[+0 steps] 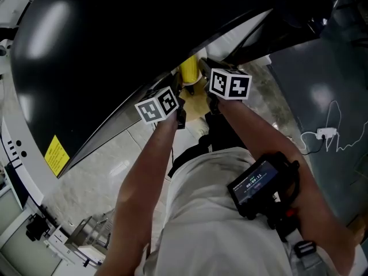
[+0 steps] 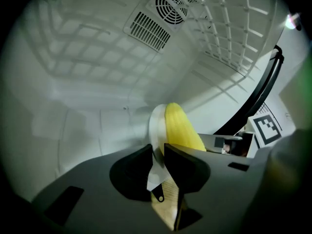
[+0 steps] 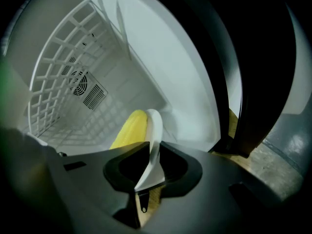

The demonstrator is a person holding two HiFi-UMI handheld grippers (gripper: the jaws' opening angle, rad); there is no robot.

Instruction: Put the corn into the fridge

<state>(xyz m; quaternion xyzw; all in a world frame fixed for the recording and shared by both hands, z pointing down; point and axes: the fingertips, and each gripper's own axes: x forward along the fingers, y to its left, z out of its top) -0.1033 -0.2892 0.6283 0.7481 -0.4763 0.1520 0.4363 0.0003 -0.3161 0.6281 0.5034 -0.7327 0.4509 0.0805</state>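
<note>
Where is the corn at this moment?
The corn lies on a white plate held by the left gripper and the right gripper, inside the fridge, in front of its fan grille.

Yellow corn (image 2: 181, 126) on white plate (image 2: 157, 126), inside fridge (image 2: 97, 57).

Floor (image 1: 109, 171): pale speckled stone tiles, glossy, carrying a bright light reflection. Right side: dark grey panel (image 1: 322, 85), with a white cable (image 1: 336, 125) and white plug (image 1: 325, 133) against it. Lower left: metal rack (image 1: 86, 234).
</note>
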